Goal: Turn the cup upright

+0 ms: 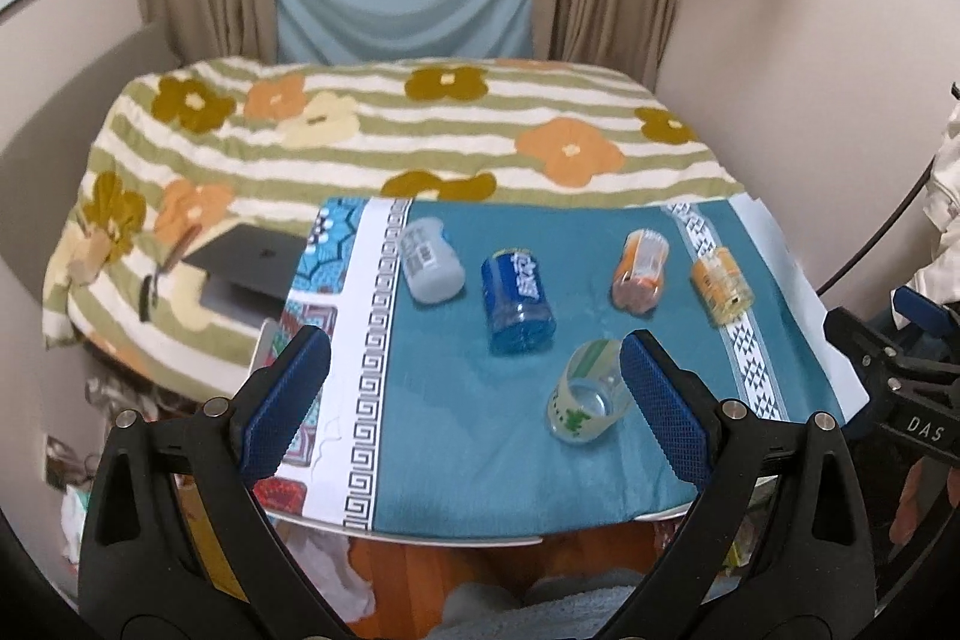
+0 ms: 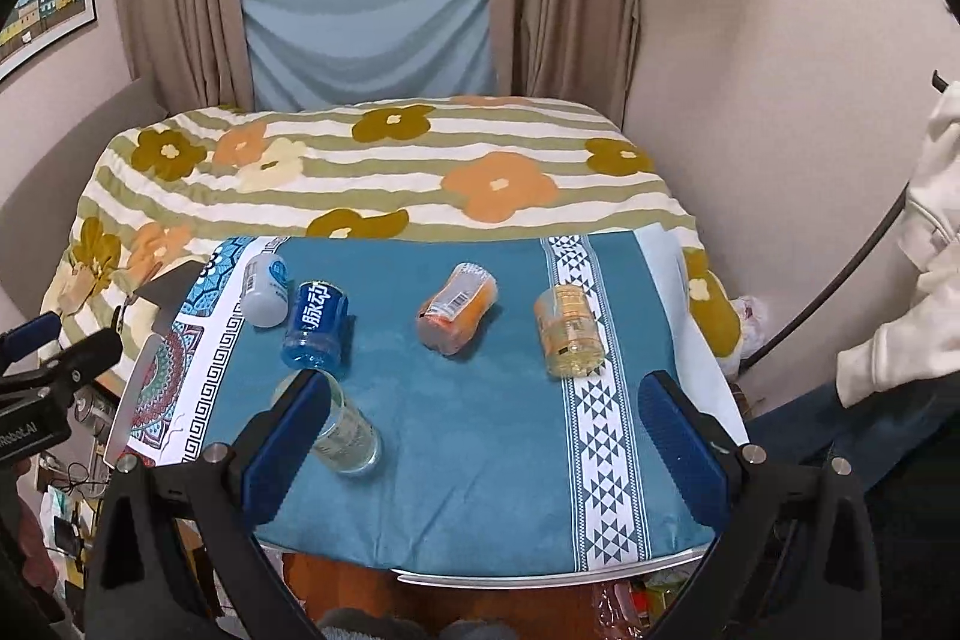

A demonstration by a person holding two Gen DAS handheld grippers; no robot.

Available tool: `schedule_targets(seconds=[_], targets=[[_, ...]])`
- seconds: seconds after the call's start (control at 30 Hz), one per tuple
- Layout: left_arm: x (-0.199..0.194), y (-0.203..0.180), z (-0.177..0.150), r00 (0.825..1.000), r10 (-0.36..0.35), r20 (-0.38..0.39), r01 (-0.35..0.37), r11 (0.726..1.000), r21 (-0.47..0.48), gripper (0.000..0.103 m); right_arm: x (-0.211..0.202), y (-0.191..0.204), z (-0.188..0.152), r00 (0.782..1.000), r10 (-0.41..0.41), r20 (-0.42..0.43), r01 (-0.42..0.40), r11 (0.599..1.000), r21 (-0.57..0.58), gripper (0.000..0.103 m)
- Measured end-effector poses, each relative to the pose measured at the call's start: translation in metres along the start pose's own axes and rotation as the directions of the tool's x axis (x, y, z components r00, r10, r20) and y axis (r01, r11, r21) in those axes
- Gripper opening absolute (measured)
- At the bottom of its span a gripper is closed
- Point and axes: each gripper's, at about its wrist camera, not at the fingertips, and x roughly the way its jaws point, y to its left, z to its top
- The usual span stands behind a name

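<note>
Several cups lie on their sides on a small table with a teal cloth (image 1: 480, 460). A clear cup with a green-and-white label (image 1: 585, 394) lies nearest, mouth toward me; it also shows in the right wrist view (image 2: 345, 436). Farther back lie a white cup (image 1: 429, 259), a blue cup (image 1: 519, 301), an orange cup (image 1: 639, 268) and a yellow-orange cup (image 1: 720, 286). My left gripper (image 1: 474, 394) is open, hovering near the front edge, its right finger beside the clear cup. My right gripper (image 2: 480, 436) is open and empty, its left finger partly hiding the clear cup.
A bed with a flowered striped cover (image 1: 390, 130) lies behind the table. A grey laptop (image 1: 252, 262) rests on the bed at the left. Curtains and a window are at the back. A white garment (image 2: 924, 244) hangs at the right.
</note>
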Motion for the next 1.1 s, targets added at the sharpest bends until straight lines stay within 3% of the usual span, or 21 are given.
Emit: schedule_targets(seconds=[1.1], targets=[[-0.004, -0.017, 0.003, 1.000, -0.008, 0.028, 0.007, 0.999, 0.036, 0.102, -0.010, -0.007, 0.000, 0.999, 0.004, 0.032, -0.005, 1.000, 0.025, 0.102]])
